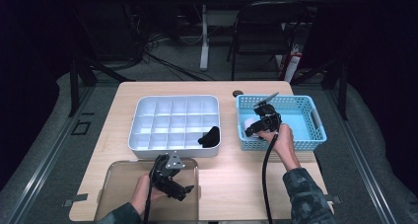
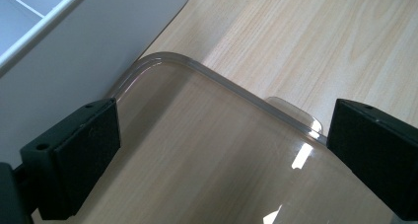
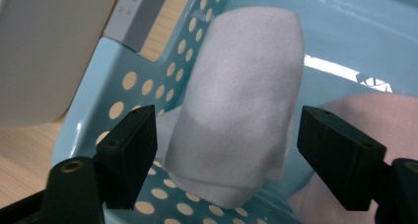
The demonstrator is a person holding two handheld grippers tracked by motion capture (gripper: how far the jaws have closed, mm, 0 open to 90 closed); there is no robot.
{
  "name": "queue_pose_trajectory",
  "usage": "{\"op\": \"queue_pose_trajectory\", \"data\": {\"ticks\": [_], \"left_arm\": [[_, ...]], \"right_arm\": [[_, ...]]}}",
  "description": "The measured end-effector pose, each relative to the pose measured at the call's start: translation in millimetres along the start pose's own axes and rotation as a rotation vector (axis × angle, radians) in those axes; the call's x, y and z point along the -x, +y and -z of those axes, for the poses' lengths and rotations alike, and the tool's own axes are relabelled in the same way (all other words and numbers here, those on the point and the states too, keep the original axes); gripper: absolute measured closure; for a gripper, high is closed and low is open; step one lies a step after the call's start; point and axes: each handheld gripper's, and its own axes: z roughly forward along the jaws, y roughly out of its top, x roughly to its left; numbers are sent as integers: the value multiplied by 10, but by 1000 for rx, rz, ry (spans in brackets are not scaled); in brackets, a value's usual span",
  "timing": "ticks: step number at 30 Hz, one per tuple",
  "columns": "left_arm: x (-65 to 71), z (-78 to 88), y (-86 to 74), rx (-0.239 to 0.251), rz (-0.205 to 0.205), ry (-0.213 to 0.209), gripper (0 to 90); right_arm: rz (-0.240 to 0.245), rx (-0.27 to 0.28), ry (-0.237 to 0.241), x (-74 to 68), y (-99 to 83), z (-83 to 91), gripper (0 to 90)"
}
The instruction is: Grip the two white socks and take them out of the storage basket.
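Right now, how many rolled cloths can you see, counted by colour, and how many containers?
White rolled cloth: 1
Pink cloth: 1
Black cloth in the white divided tray: 1
Blue basket: 1
White divided tray: 1
Clear lid: 1
Total: 6

In the high view, the right gripper (image 1: 257, 123) and the hand behind it cover most of the white folded cloth (image 1: 250, 122) inside the blue basket (image 1: 315, 119), so only a pale patch shows, and the pink cloth beside it cannot be made out there. In the right gripper view, the pink cloth (image 3: 367, 120) is cut off by the picture's right edge and partly hidden behind the jaw, while the white cloth's lower end disappears under the basket's perforated wall. The small black thing (image 1: 210, 136) in the white tray's (image 1: 148, 147) near right compartment is too small to identify, and the clear lid (image 2: 197, 155) beside that tray runs off the bottom of both the high view and the left gripper view.
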Motion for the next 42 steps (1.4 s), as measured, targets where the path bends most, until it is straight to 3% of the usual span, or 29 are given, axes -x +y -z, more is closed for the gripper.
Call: {"op": "queue_pose_trajectory", "data": {"ticks": [7, 8, 16, 17, 30, 42], "left_arm": [[-1, 4, 0, 0, -1, 3, 3], [-1, 6, 1, 0, -1, 1, 3], [-3, 11, 2, -2, -3, 0, 3], [-3, 11, 2, -2, -3, 0, 2], [1, 8, 2, 1, -3, 8, 3], [3, 10, 4, 2, -5, 11, 3]], "right_arm": [[-36, -6, 4, -7, -24, -30, 469], [-59, 14, 0, -24, -37, -39, 484], [-73, 45, -4, -59, -114, -17, 651], [-89, 69, -6, -68, -129, -25, 667], [-67, 59, 2, -18, -89, 83, 700], [-56, 43, -24, 14, 50, 230, 705]]}}
